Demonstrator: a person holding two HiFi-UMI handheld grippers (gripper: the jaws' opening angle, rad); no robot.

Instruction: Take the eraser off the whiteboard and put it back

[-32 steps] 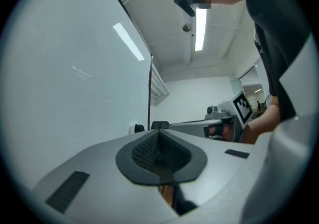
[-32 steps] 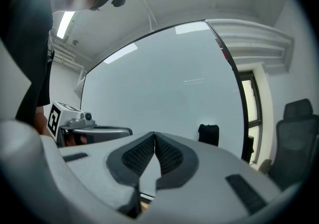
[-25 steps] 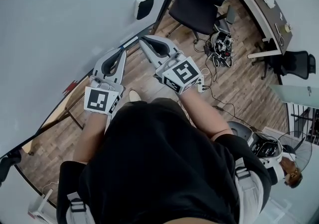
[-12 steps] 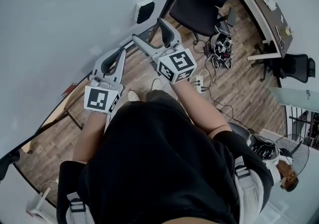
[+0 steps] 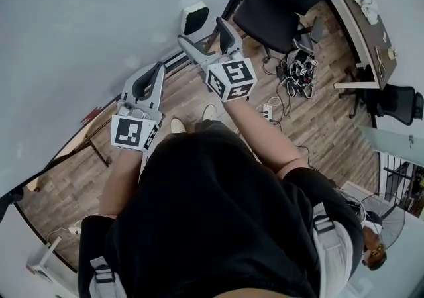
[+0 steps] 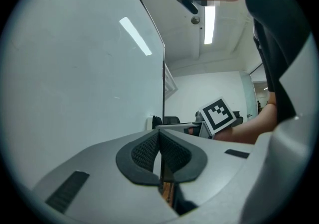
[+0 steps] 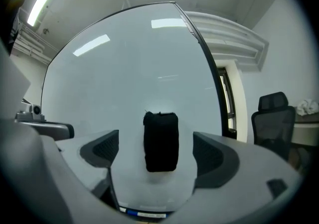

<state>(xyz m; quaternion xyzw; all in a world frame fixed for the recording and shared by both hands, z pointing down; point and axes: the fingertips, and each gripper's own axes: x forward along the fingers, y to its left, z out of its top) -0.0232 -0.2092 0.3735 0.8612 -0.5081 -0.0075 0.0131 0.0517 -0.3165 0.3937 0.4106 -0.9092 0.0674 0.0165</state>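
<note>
**Left gripper** [image 5: 158, 67]: jaws together, pads meeting, nothing between them (confirmed in the left gripper view [image 6: 159, 136]). It is held level beside the whiteboard [image 5: 79, 25], left of the eraser and apart from it. I read it as idle for this step.

**Eraser** [image 5: 192, 15]: a dark block stuck upright on the whiteboard face, near the board's right edge. It has not been taken off yet.

**Right gripper** [image 5: 201, 32]: jaws wide apart; they have just been opening. In the right gripper view [image 7: 159, 156] the eraser [image 7: 160, 141] sits centred in the gap. Bare whiteboard [image 7: 124, 78] shows on both sides between it and the pads [image 7: 102, 151], so nothing touches. I cannot tell how far the tips stand off the board.

**Step in hand (judgement):** approach for the first grasp, already lined up on the eraser. The task is at its start, with take-off and put-back both still to do.

**Next move calls for:**
- Go straight in toward the board until the pads flank the eraser's long sides.
- Close squarely on it, keeping the jaw tips from scraping the board.
- Pull away from the surface rather than sliding along it. It probably holds by a magnet, so expect some resistance.

**Right of the board:** a chair [image 5: 278, 5], well apart and of no concern here.
</note>
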